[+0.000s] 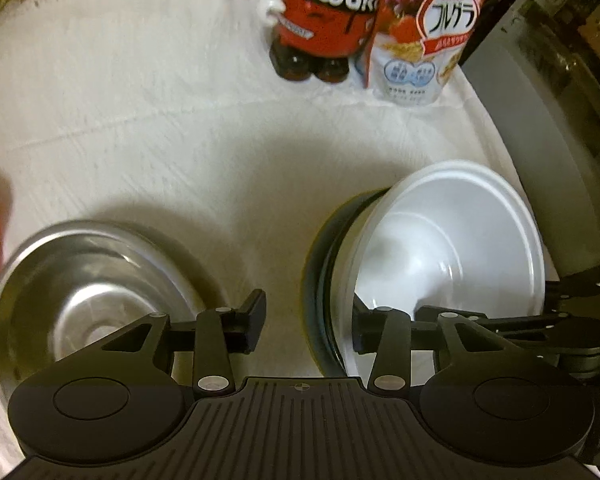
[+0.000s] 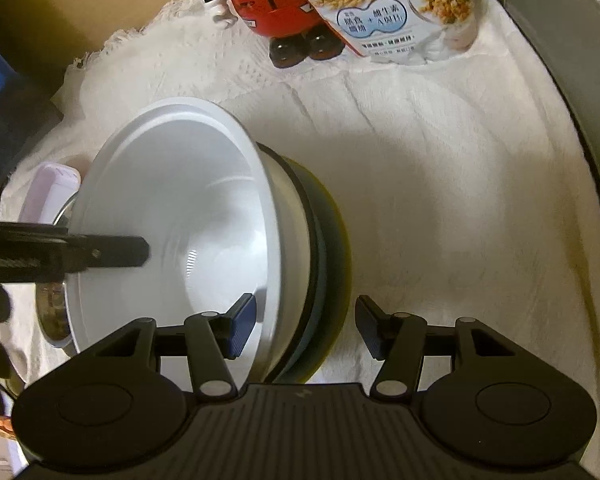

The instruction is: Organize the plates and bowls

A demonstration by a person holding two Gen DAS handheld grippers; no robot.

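Observation:
A white bowl [image 1: 452, 240] sits in a stack on a dark plate [image 1: 320, 280] with a yellow-green rim; in the right wrist view the bowl [image 2: 180, 208] and the plate [image 2: 328, 240] show too. A steel bowl [image 1: 88, 292] stands to the left on the cloth. My left gripper [image 1: 306, 320] is open, its jaws straddling the near left rim of the stack, one finger inside the white bowl. My right gripper [image 2: 304, 326] is open, its jaws straddling the stack's right rim, its left finger [image 2: 240, 328] inside the bowl. The left gripper's finger [image 2: 112, 252] reaches over the bowl's rim.
A white cloth [image 1: 160, 128] covers the table. A red bottle pack [image 1: 324, 16] and a cereal bag [image 1: 424, 36] stand at the back. A grey appliance [image 1: 548, 120] borders the right side. A pale pink tray [image 2: 48, 196] lies behind the steel bowl.

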